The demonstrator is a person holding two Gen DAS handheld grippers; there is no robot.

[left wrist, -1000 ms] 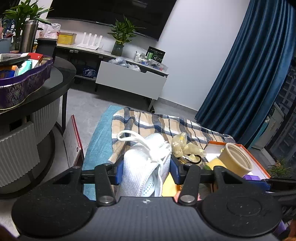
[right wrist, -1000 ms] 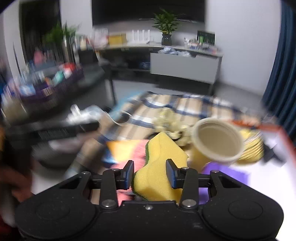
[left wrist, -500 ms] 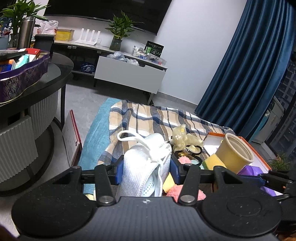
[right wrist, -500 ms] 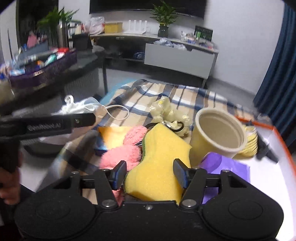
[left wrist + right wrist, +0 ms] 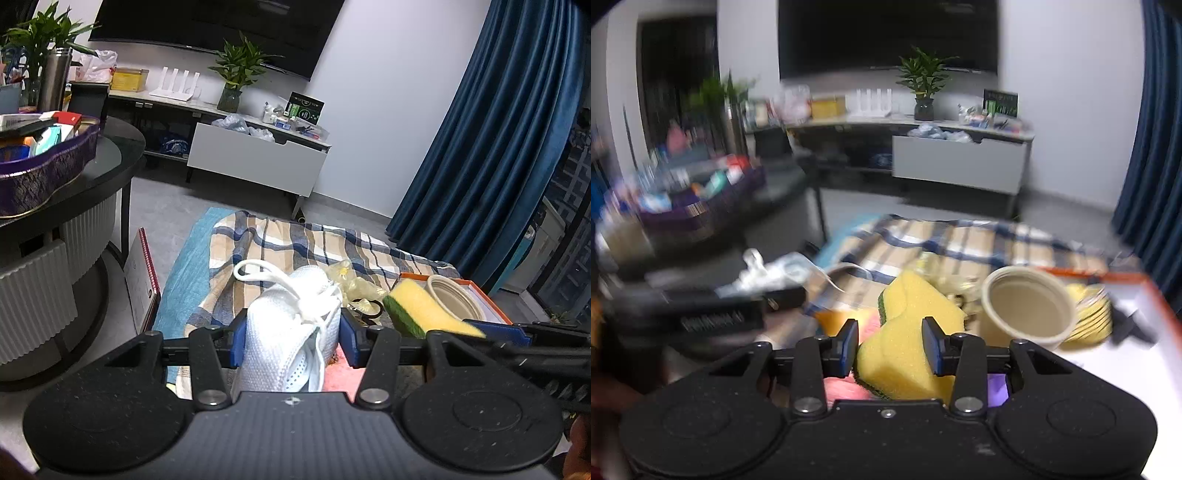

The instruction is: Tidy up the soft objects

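My left gripper (image 5: 290, 338) is shut on a white mesh drawstring bag (image 5: 288, 343) and holds it above the plaid cloth (image 5: 295, 247). My right gripper (image 5: 889, 347) is shut on a yellow sponge with a green scouring side (image 5: 905, 343), squeezing it; the sponge also shows in the left wrist view (image 5: 421, 310), held up beside the white bag. A pink fluffy item (image 5: 842, 387) lies under the grippers. A pale yellow soft toy (image 5: 351, 284) lies on the cloth.
An orange-rimmed box (image 5: 1145, 317) at the right holds a beige paper cup (image 5: 1027, 306), yellow plates (image 5: 1089, 317) and a purple item (image 5: 997, 384). A round black table with a purple basket (image 5: 44, 173) stands at the left. A TV cabinet (image 5: 255, 158) and blue curtains (image 5: 480, 147) stand behind.
My right gripper has closed on the sponge and lifted it beside the white bag. The left gripper has kept its hold on the bag, with the view shifted slightly.
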